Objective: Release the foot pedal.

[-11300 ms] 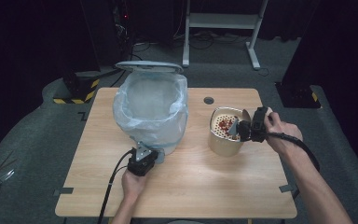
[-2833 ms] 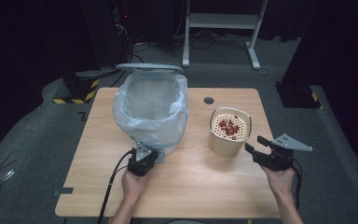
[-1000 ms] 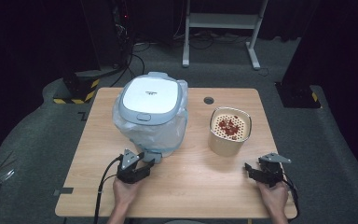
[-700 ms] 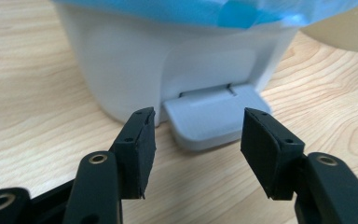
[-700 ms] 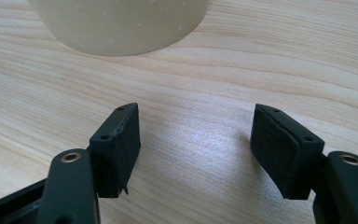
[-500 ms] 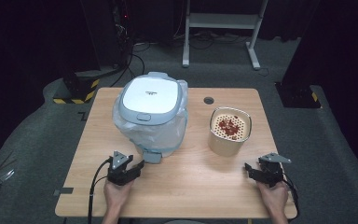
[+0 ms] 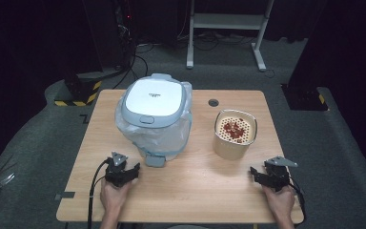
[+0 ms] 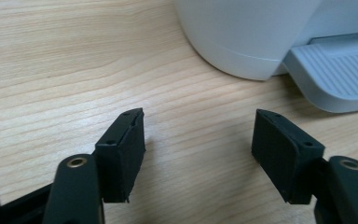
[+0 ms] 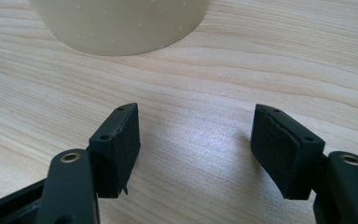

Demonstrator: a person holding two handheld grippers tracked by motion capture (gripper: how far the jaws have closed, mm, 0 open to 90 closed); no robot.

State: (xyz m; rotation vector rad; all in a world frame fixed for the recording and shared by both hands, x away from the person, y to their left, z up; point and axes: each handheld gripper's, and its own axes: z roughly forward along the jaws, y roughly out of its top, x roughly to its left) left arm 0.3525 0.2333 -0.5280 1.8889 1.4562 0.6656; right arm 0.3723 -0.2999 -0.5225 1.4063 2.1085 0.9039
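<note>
White bin [image 7: 155,101] lidded; left claw [image 7: 122,172] gaping.

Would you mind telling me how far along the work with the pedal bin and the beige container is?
Done: the pedal bin is lidded shut. In hand: nothing; the left gripper, jaws just opened, and right gripper rest open on the table. Left: apparently nothing; red scraps remain in the beige container.

This looks like a lab or recording studio rather than a home: a plain light wooden table [image 7: 181,191] stands alone on grey carpet [image 7: 343,143], with black curtains [image 7: 28,43] closing off the dark room around it. Black cables [image 7: 147,50] trail over the floor behind it, beside a white metal stand [image 7: 226,21]. Yellow-and-black hazard striping [image 7: 78,95] marks a black weighted base at the left.
</note>
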